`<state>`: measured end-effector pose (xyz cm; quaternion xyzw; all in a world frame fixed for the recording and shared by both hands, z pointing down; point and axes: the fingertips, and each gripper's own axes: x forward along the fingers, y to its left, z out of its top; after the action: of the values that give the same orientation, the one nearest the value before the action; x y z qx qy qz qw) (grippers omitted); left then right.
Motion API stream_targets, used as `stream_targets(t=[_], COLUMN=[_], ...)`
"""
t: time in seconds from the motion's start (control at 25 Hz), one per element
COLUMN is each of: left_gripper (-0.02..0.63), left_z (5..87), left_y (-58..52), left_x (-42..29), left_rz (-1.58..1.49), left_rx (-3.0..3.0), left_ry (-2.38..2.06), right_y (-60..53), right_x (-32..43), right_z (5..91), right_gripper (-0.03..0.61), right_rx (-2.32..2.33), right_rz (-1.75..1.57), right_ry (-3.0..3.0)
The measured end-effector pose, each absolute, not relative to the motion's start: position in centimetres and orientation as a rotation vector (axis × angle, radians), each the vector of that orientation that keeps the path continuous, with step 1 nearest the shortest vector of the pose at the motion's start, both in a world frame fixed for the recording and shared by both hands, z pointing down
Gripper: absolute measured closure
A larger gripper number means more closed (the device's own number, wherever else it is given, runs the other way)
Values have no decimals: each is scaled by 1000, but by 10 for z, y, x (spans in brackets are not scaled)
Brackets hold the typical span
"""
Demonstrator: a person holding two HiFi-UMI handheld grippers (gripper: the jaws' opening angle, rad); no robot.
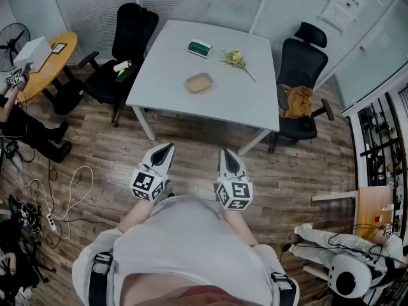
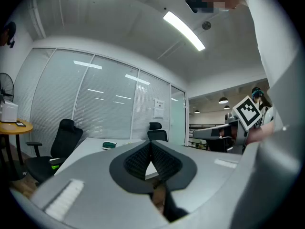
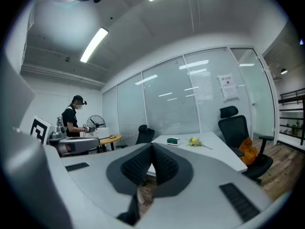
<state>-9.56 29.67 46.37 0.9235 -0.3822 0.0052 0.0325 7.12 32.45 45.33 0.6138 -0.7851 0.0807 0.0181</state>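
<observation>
I hold both grippers close in front of my body, above the wood floor and short of the white table (image 1: 159, 75). The left gripper (image 1: 167, 147) is shut with nothing between its ribbed pads (image 2: 140, 159). The right gripper (image 1: 226, 152) is likewise shut and empty, its pads (image 3: 162, 162) meeting at the tips. On the table lie a green box (image 1: 200, 47), a yellow flower sprig (image 1: 236, 58) and a shallow tan wooden tray (image 1: 199, 82). In the right gripper view the green box (image 3: 172, 140) and the flower (image 3: 194, 140) show on the table's far part.
Black office chairs stand at the table's left (image 1: 124, 50) and right (image 1: 301, 75); the right one carries an orange bag (image 1: 295, 101). A round wooden table (image 1: 48, 62) with a white box, a fan (image 1: 11, 40) and a person (image 3: 72, 120) are at the left. Cables (image 1: 60, 196) lie on the floor.
</observation>
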Motion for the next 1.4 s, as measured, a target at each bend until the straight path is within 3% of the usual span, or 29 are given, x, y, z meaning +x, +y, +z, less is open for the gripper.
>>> stream_targets(t=[1.4], left_gripper=[603], left_z=[477], left_y=[237], left_x=[-173], left_rz=[-17], left_rx=[2826], left_ry=[-1114], right_y=[278], right_x=[-5], right_z=[460], right_gripper=[571], right_rx=[1931], right_rz=[212], right_ry=[-2355])
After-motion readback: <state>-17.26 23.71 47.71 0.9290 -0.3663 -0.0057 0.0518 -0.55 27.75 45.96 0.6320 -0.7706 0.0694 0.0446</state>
